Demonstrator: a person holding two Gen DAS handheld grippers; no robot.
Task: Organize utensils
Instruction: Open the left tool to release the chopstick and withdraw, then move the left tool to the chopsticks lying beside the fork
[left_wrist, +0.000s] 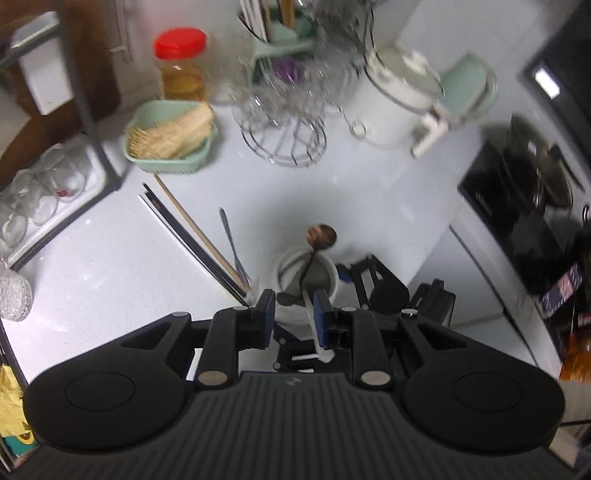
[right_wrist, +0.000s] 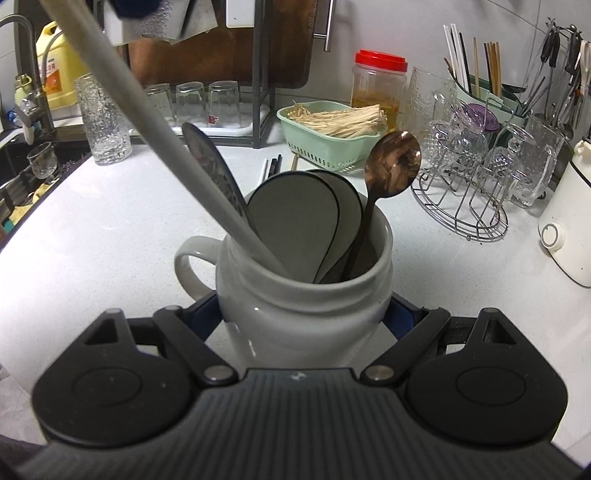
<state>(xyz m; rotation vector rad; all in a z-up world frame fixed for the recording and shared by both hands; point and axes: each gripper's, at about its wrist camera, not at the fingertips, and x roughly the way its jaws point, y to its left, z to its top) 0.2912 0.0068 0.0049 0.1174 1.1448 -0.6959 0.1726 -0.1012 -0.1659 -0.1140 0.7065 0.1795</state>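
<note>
A white ceramic mug (right_wrist: 303, 302) stands on the counter with my right gripper (right_wrist: 303, 314) shut on its body. It holds a brown metal spoon (right_wrist: 393, 162), grey flat spoons (right_wrist: 295, 229) and a dark patterned spoon (right_wrist: 210, 166). A long white utensil handle (right_wrist: 147, 125) slants into the mug from the upper left. In the left wrist view, my left gripper (left_wrist: 294, 306) hovers above the mug (left_wrist: 328, 280), its fingers apart, the white handle (left_wrist: 314, 325) resting against the right pad. Chopsticks (left_wrist: 192, 236) and a fork (left_wrist: 231, 243) lie on the counter left of the mug.
A green basket of sticks (right_wrist: 332, 129), a red-lidded jar (right_wrist: 380, 85), a wire rack of glasses (right_wrist: 469, 173), a chopstick holder (right_wrist: 480, 85) and a white cooker (right_wrist: 569, 221) stand behind. A dish rack with glasses (right_wrist: 207, 103) and a sink (right_wrist: 29, 158) are to the left.
</note>
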